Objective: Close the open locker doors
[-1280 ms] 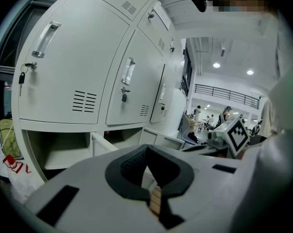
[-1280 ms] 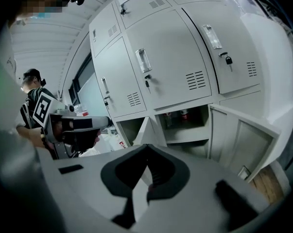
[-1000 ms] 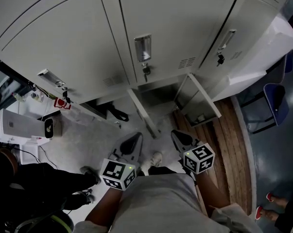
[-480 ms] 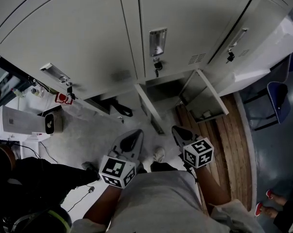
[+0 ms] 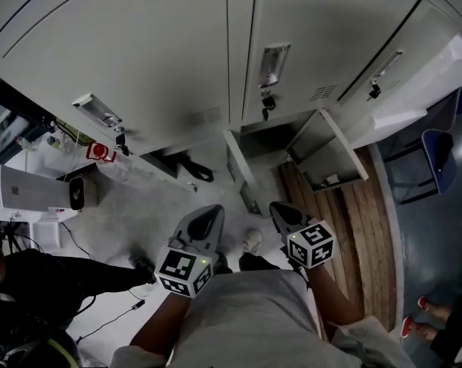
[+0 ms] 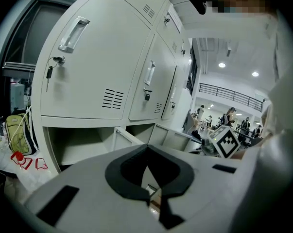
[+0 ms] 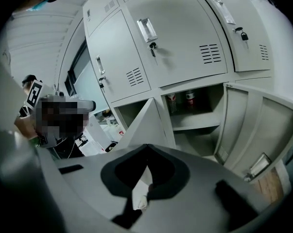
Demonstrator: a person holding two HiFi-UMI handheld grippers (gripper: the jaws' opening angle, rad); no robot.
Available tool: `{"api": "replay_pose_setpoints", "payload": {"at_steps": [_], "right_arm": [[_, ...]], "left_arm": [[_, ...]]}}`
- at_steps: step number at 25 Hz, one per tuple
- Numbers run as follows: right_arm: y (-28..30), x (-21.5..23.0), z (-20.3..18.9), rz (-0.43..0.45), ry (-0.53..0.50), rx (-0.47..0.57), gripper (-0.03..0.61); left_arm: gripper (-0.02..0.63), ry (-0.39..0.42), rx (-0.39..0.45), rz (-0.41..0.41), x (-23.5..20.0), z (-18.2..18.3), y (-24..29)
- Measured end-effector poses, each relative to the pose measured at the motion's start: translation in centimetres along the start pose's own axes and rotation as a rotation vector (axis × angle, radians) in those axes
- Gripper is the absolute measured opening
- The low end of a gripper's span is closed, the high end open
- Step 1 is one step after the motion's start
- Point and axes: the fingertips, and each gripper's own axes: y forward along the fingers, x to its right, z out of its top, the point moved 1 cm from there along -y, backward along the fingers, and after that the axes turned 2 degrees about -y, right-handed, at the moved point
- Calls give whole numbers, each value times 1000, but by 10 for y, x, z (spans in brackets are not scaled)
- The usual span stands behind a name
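Head view: bottom row, two locker doors open: left door (image 5: 239,163) edge-on, right door (image 5: 328,156) swung wide. Left gripper (image 5: 208,216) and right gripper (image 5: 282,211) closed, empty, apart from both doors.

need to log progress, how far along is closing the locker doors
Done: nothing that shows. The upper doors are shut, but in the bottom row the left open door and the right open door stand wide open. In hand: nothing; the left tool and the right tool are both shut, empty and short of the doors. Left: swing both open doors closed.
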Motion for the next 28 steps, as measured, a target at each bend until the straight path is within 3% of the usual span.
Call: {"api": "replay_pose_setpoints", "payload": {"at_steps": [28], "right_arm": [[109,-121,36,149,-91,-45,28]], "left_arm": [[14,-47,38,88,-119,7,-65]]}}
